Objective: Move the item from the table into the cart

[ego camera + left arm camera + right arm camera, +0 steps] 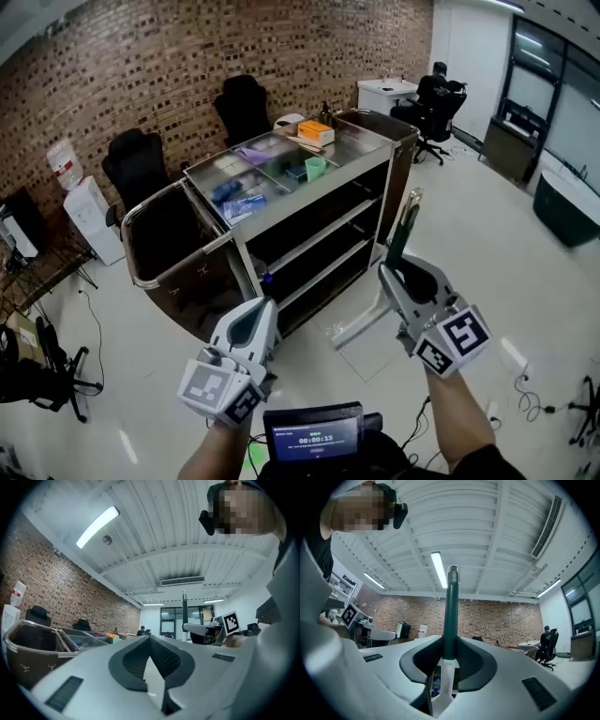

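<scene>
Steel cart with open shelves (302, 203) stands on the pale floor at twelve o'clock from the person, well apart from both claws. Its divided top tray holds an orange box (316, 131), a teal cup (315, 167) and blue packets (232, 194). A brown bag hangs at each end of it, one at nine o'clock (169, 246) and one at two o'clock (405, 141). Right claw (399, 266) (449, 645), at four o'clock of the cart, is clamped on the task's thing, a slender dark green stick with a white lower end (408, 221) (451, 613). The white end sits between the pads, and the green shaft rises past the tips toward twelve o'clock, ending in a small metal-looking cap. The stick is in the air, clear of the cart. What kind of tool it is I cannot tell. Left claw (265, 308) (150, 640), at six o'clock of the cart, has its tips together with nothing between them. Two black office chairs (241, 108) stand against the brick wall (150, 56) at eleven o'clock. A person in dark clothes (437, 92) sits at a white table (384, 92) at one o'clock.
</scene>
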Motion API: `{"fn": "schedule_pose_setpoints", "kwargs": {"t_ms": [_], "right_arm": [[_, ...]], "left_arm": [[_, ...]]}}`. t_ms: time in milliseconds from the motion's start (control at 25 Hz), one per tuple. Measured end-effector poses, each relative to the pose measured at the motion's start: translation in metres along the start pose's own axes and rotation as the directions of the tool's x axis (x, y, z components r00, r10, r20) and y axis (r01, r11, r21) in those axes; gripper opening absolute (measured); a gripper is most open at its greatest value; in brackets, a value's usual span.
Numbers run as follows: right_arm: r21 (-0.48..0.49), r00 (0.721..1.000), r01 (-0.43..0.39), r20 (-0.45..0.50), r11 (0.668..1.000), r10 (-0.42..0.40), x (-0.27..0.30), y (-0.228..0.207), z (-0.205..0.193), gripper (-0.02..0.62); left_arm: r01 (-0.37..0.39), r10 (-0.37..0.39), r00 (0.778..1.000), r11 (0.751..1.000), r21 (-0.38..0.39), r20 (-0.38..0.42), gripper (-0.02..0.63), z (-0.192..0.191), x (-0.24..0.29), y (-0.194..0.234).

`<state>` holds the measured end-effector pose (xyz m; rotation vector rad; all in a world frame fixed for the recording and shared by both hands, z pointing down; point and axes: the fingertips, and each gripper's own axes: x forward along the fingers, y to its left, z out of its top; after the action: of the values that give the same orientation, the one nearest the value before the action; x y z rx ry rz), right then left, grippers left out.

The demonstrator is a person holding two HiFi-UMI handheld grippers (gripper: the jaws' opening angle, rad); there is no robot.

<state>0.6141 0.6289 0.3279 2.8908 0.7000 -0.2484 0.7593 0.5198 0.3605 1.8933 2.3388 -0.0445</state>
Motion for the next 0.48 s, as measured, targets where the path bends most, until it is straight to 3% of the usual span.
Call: {"fn": "schedule_pose_setpoints", "kwargs": {"t_ms": [200, 480], "right_arm": [[-0.042, 0.999, 0.037, -0.015, 0.998, -0.037, 0.031, -0.093, -0.019, 0.072], [-0.059, 1.0, 0.021, -0.013, 0.998, -0.022, 0.077, -0.243, -0.035, 0.072]], "left_arm": [[0.088, -0.088, 0.996, 0.995, -0.056, 0.004, 0.0, -0.017, 0.115, 0.004], [0.104, -0.102, 0.994, 0.993, -0.059, 0.029, 0.0, -0.016, 0.294, 0.0]]}}
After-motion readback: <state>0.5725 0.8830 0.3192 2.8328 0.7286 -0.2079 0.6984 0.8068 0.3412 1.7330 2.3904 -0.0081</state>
